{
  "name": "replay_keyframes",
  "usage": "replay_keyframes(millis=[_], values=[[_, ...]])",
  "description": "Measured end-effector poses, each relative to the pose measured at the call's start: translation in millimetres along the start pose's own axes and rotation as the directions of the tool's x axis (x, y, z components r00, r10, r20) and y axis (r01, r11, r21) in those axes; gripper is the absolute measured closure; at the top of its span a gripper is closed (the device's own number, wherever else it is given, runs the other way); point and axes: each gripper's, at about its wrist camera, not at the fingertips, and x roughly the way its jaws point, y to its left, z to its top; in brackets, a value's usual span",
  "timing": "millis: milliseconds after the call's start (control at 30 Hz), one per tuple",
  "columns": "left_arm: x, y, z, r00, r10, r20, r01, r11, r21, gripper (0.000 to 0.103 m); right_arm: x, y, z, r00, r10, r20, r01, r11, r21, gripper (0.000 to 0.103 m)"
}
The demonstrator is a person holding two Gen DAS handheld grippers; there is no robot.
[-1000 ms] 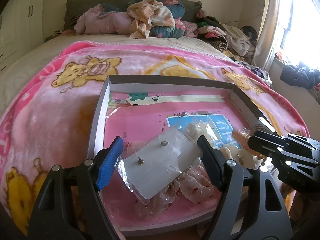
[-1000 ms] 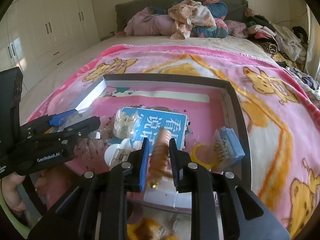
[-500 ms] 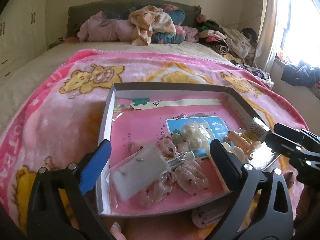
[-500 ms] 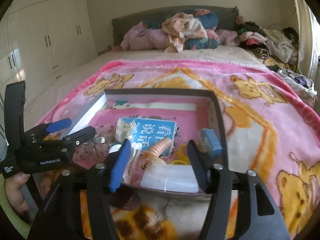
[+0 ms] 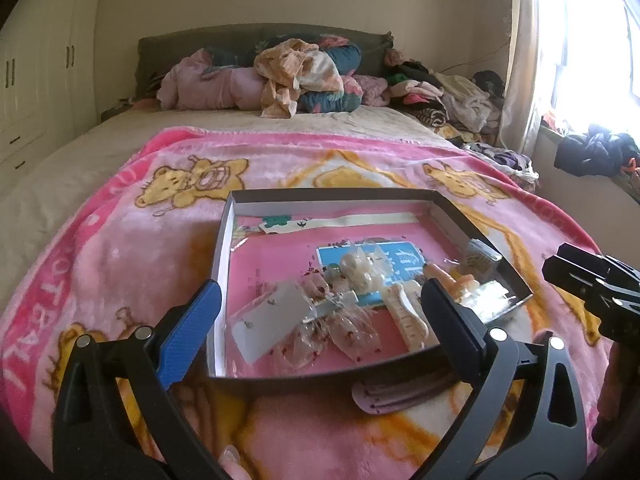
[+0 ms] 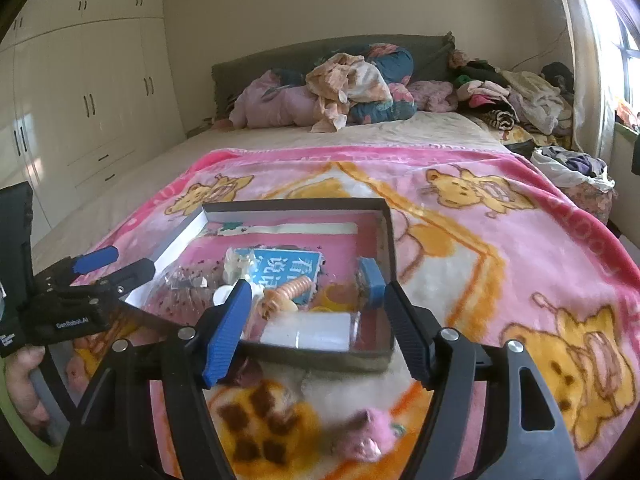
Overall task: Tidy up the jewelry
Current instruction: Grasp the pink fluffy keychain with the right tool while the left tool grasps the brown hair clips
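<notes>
A shallow grey box (image 5: 222, 248) with a pink lining lies on the pink bear blanket. My left gripper (image 5: 320, 292) is open wide over the box's near end, with nothing between its fingers. Below it lies the bagged white earring card (image 5: 272, 320) among other clear bags. My right gripper (image 6: 318, 290) has its jaws opening, and no pad touches anything. The orange coiled piece (image 6: 288, 292) lies loose in the box just beyond it. Each gripper shows at the edge of the other's view: the right gripper (image 5: 554, 260), the left gripper (image 6: 134, 262).
The box also holds a blue card (image 6: 288, 264), a blue comb (image 6: 372, 280), a clear case (image 6: 308, 330), a cream clip (image 5: 408, 316) and pearl pieces (image 5: 364, 268). A pink clip (image 5: 400, 394) lies on the blanket by the near wall. Clothes (image 5: 300, 76) are piled at the headboard.
My left gripper let go of the earring card, opened wide and drew back. My right gripper released the orange coiled piece into the box, opened and drew back too.
</notes>
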Motion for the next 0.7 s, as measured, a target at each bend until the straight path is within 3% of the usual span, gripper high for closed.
replay_keyframes(millis=[333, 700], values=[[-25, -11, -6, 1.0, -0.01, 0.026, 0.009, 1.0, 0.011, 0.012, -24, -4, -28, 1.0, -0.007, -0.017, 0.007, 1.0, -0.011, 0.037], [-32, -34, -24, 0.999, -0.041, -0.007, 0.042, 0.997, 0.065, 0.012, -34, -7, -54, 0.998, -0.001, -0.061, 0.001, 1.0, -0.003, 0.037]])
